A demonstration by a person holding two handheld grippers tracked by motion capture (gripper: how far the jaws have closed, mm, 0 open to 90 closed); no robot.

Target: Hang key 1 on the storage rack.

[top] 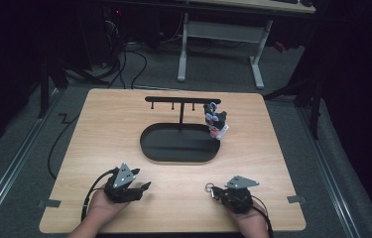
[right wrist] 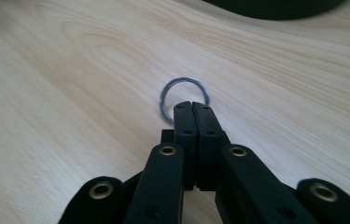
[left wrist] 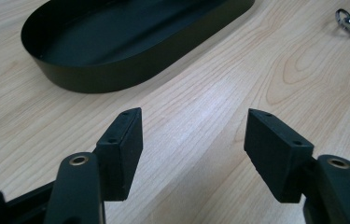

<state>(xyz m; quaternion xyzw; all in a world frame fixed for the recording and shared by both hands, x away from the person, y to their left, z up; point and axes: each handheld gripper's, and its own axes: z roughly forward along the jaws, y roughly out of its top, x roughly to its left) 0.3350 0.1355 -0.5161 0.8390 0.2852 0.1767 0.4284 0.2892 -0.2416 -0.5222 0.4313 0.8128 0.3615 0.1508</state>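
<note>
A person sits at a light wooden desk (top: pixel 124 124) with a two-jaw gripper in each hand, both low near the front edge. The right gripper (right wrist: pixel 193 109) has its jaws pressed together on a small metal key ring (right wrist: pixel 183 88), pinching the ring's near edge so that most of the loop sticks out past the tips, free to be slipped over something. In the high view the ring (top: pixel 209 188) sits just left of the right gripper (top: pixel 219 191), close above the desk. The left gripper (left wrist: pixel 193 135) has its jaws wide apart with nothing between them, resting over bare wood and apparently waiting in reserve. Beyond both, in the middle of the desk, lies a black oval tray (top: pixel 156 148) from which a thin post rises to a horizontal bar with short pegs, a hanging stand (top: pixel 181 100). A small bundle of colourful keychain charms (top: pixel 216 124) hangs at the bar's right end, just over the tray's right rim. The other pegs look empty, so the held ring is probably meant for one of them; it is well apart from the stand.
</note>
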